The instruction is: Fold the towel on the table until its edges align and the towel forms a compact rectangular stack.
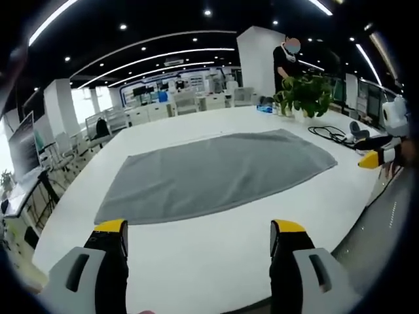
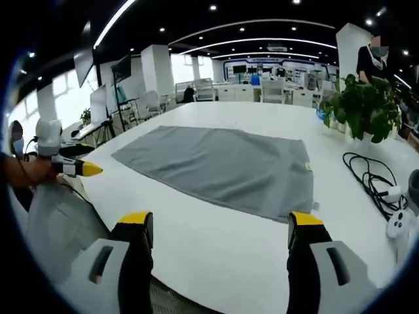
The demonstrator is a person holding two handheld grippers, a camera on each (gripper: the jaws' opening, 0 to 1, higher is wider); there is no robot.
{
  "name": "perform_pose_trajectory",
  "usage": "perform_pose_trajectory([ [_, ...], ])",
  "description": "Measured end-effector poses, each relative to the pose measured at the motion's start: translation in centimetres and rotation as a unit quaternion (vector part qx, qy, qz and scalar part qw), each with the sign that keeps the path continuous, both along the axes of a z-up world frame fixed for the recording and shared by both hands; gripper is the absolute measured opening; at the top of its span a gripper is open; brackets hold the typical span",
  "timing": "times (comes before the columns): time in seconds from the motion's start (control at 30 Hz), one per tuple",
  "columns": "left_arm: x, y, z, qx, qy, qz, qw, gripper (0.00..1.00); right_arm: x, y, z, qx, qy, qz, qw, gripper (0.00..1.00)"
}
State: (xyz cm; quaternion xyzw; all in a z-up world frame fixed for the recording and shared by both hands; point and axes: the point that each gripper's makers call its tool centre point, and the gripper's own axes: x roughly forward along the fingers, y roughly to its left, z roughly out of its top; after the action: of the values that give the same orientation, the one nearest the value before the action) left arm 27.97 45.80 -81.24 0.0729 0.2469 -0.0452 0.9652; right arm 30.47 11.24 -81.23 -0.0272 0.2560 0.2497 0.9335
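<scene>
Both tongs released over a flat grey towel.

The left gripper (image 1: 200, 239) and the right gripper (image 2: 220, 230), yellow-tipped with black and grey jaws, stand spread wide with nothing between them, above the table's (image 1: 216, 261) near edge. Ahead of both, apart from the jaws, the soft matte grey towel (image 1: 216, 171) lies unfolded, a smooth rectangle across the glossy white table's middle. A leafy potted plant (image 2: 363, 108) and a black cable (image 2: 366, 173) sit toward the far corner.

I see left tool (image 1: 200, 237) jaws spread, empty, above table (image 1: 196, 275) | towel (image 1: 216, 173) flat, unfolded, ahead | right tool (image 1: 374, 158) at right edge | plant (image 1: 306, 95) and cable (image 1: 330, 134) beyond towel
</scene>
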Motion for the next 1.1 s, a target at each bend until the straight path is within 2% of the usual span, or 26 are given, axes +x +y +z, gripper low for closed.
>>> perform_pose_trajectory([
  [0.07,0.2,-0.4,0.7,-0.007,-0.004,-0.001,1.0000,0.92,0.4,-0.6,0.6,0.004,-0.006,-0.004,1.0000,0.86],
  [0.2,1.6,-2.4,2.1,0.010,-0.015,-0.044,0.9989,0.90,1.0,-1.5,1.2,0.001,-0.009,0.004,1.0000,0.86],
  [0.33,3.2,-5.6,3.4,-0.025,-0.021,-0.079,0.9964,0.89,1.5,-2.5,1.6,-0.014,-0.011,0.018,0.9997,0.86],
  [0.43,4.1,-7.6,3.8,-0.025,-0.022,-0.105,0.9939,0.88,2.1,-3.5,2.2,-0.022,-0.016,0.019,0.9994,0.85],
  [0.5,4.9,-9.3,4.2,-0.039,-0.030,-0.122,0.9913,0.88,2.6,-4.1,2.8,-0.023,-0.015,0.015,0.9995,0.84],
  [0.67,6.3,-12.5,3.5,-0.040,-0.021,-0.150,0.9876,0.88,3.7,-5.8,4.2,-0.023,-0.024,0.001,0.9994,0.81],
  [0.83,6.7,-13.9,3.8,-0.044,-0.021,-0.167,0.9847,0.88,4.5,-7.1,5.1,-0.024,-0.030,-0.001,0.9993,0.81],
  [1.0,6.9,-16.3,4.1,-0.052,-0.015,-0.206,0.9770,0.88,5.8,-8.6,6.2,-0.020,-0.038,-0.008,0.9990,0.81],
  [1.1,7.0,-17.8,4.4,-0.039,-0.016,-0.233,0.9716,0.88,6.4,-9.4,6.9,-0.024,-0.044,-0.006,0.9987,0.81],
])
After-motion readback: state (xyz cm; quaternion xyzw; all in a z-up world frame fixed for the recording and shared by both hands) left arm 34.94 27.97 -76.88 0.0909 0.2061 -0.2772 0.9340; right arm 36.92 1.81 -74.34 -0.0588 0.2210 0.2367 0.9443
